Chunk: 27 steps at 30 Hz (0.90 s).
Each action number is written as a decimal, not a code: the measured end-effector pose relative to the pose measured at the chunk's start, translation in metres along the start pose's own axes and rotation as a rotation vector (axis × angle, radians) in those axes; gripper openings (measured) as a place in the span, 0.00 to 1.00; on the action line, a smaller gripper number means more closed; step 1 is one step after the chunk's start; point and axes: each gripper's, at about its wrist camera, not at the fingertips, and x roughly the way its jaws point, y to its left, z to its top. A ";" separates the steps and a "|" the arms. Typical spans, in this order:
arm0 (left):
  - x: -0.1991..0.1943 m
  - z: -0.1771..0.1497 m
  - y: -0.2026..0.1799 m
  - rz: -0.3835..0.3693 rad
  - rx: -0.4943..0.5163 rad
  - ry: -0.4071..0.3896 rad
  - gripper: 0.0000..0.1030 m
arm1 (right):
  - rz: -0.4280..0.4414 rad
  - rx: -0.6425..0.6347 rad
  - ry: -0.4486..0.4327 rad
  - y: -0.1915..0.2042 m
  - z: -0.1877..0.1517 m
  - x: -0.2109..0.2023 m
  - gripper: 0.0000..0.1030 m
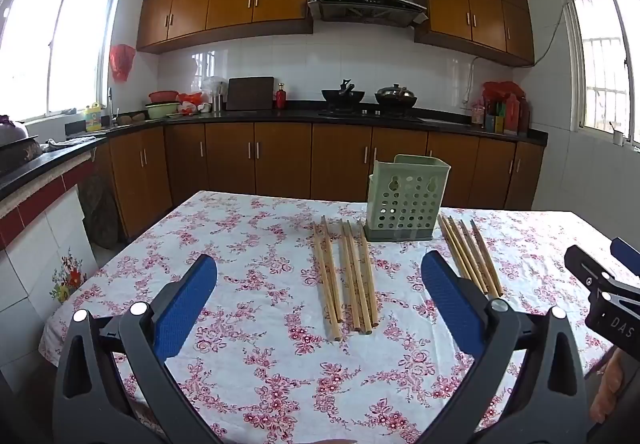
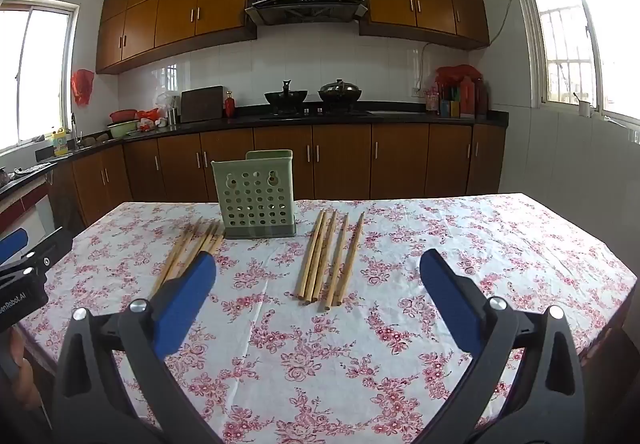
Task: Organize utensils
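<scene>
A green perforated utensil holder (image 1: 406,200) (image 2: 256,196) stands upright on the floral tablecloth (image 1: 260,356) (image 2: 480,244). Two groups of wooden chopsticks lie flat on either side of it. The left group (image 1: 348,278) (image 2: 188,254) lies ahead of my left gripper (image 1: 318,276), which is open and empty above the cloth. The right group (image 1: 470,256) (image 2: 330,258) lies ahead of my right gripper (image 2: 318,270), also open and empty. Each gripper shows at the edge of the other's view: the right one (image 1: 600,284), the left one (image 2: 24,272).
The table's far edge (image 1: 280,196) faces brown kitchen cabinets (image 1: 280,160) and a black counter (image 1: 240,114) with pots on a stove (image 1: 372,98). The table's right edge (image 2: 600,240) drops off near a tiled wall.
</scene>
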 end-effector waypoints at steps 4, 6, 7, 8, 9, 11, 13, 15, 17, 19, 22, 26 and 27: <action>0.000 0.000 0.000 0.001 0.001 0.002 0.98 | 0.000 0.002 -0.002 0.000 0.000 0.000 0.96; 0.000 0.001 0.000 0.002 0.000 0.001 0.98 | 0.001 0.002 -0.001 0.000 0.000 0.000 0.96; -0.001 0.001 0.000 0.002 0.001 0.000 0.98 | 0.000 0.002 -0.001 0.000 0.000 0.000 0.96; -0.001 0.001 0.000 0.002 0.001 0.000 0.98 | 0.000 0.002 -0.002 0.000 0.000 0.000 0.96; -0.001 0.001 0.000 0.002 0.001 -0.001 0.98 | 0.001 0.003 -0.002 0.000 0.001 0.000 0.96; 0.000 0.000 0.000 0.001 0.001 0.002 0.98 | 0.001 0.003 -0.002 0.000 0.000 0.000 0.96; 0.000 0.000 0.000 0.001 0.001 0.001 0.98 | 0.001 0.003 -0.003 0.000 0.000 0.000 0.96; 0.000 0.000 0.000 0.001 0.000 0.001 0.98 | 0.001 0.004 -0.003 0.000 0.000 0.000 0.96; 0.001 0.000 0.000 0.001 0.000 0.001 0.98 | 0.001 0.004 -0.002 0.000 0.000 0.000 0.96; 0.000 0.000 0.000 0.000 0.001 0.001 0.98 | 0.001 0.004 -0.003 0.000 0.000 0.000 0.96; 0.000 0.000 0.000 0.000 0.002 0.001 0.98 | 0.000 0.004 -0.002 0.000 -0.001 0.000 0.96; 0.000 0.000 0.000 0.001 0.001 0.001 0.98 | 0.001 0.005 -0.001 -0.001 -0.001 0.000 0.96; 0.000 0.000 0.000 0.001 0.000 0.001 0.98 | 0.001 0.005 -0.001 -0.001 -0.001 0.001 0.96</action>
